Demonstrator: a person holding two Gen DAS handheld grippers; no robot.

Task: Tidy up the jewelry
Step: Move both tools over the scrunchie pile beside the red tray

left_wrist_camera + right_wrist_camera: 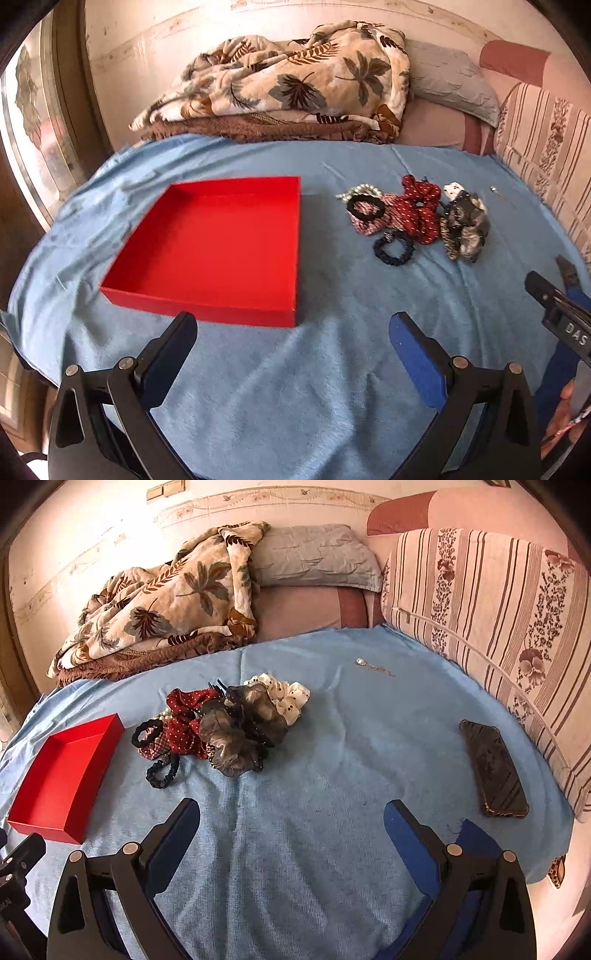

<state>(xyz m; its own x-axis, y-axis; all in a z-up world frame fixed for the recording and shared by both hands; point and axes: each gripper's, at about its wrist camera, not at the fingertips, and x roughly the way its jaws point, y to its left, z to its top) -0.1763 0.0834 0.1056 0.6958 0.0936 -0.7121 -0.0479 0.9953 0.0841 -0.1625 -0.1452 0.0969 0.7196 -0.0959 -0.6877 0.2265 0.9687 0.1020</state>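
Currently:
Left gripper (293, 325): spread, empty.
Right gripper (291, 810): spread, empty.
Grey scrunchie (240, 734), ahead-left of fingertips: soft, light; pinch outer ruffle.
Red box (221, 243): empty.

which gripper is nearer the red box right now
Left. The left gripper hovers open just short of the red box's near wall. The right gripper sits farther off to the box's right, open over bare blue cloth.

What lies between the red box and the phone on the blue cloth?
In the right wrist view, the heap of scrunchies lies between the red box and the phone; past the heap, only bare blue cloth.
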